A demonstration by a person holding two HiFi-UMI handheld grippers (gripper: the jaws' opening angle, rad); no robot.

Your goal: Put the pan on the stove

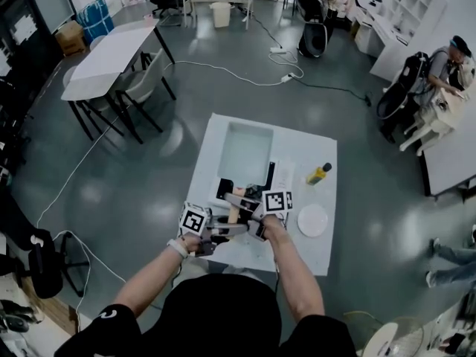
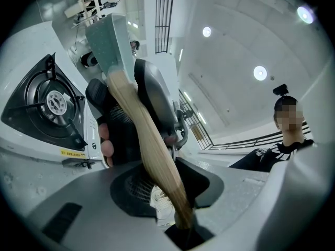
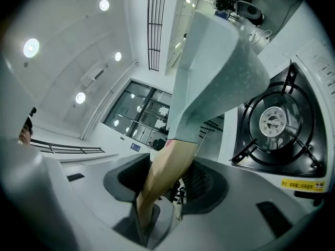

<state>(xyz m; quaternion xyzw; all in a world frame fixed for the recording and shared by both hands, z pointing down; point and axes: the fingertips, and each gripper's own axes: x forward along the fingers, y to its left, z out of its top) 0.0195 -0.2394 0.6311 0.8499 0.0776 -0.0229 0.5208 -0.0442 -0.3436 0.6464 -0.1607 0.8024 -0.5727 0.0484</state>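
Note:
A pale grey-green square pan (image 1: 245, 153) with a wooden handle (image 1: 233, 216) is held over the white table (image 1: 327, 253). The black gas stove (image 1: 254, 188) lies partly hidden beneath it. My left gripper (image 1: 225, 230) and right gripper (image 1: 239, 201) are both shut on the handle, from opposite sides. In the left gripper view the handle (image 2: 149, 145) runs from my jaws up to the pan (image 2: 107, 38), with the stove burner (image 2: 52, 103) at the left. In the right gripper view the handle (image 3: 165, 174) rises to the pan (image 3: 222, 61), beside the burner (image 3: 275, 122).
A yellow bottle (image 1: 318, 174) and a white plate (image 1: 312, 220) lie on the table's right side. Cables (image 1: 223, 71) cross the floor behind. Other tables, chairs and a seated person (image 1: 450, 62) stand farther off.

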